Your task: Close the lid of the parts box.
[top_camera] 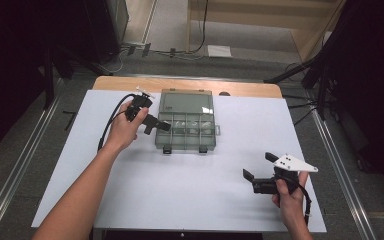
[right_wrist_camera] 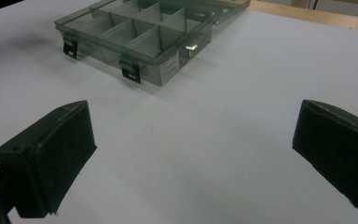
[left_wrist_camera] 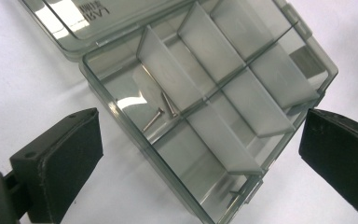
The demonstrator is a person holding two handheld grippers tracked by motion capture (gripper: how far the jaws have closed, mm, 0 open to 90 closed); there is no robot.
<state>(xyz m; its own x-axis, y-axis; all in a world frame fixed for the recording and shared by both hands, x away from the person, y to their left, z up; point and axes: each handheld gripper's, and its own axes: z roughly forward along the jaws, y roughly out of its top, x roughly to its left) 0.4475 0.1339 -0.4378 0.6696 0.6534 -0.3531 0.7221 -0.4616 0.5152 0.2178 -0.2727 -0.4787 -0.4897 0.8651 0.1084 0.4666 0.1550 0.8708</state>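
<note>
We hold the left gripper (top_camera: 152,120) at the left edge of the clear compartment box (top_camera: 186,127), which sits lid-open at the far middle of the white table (top_camera: 180,190). Its jaws stand wide apart with nothing between them, above a compartment holding two small screws (left_wrist_camera: 161,112). Our right gripper (top_camera: 260,172) hovers near the table's right front, well apart from the box, jaws spread and empty.
</note>
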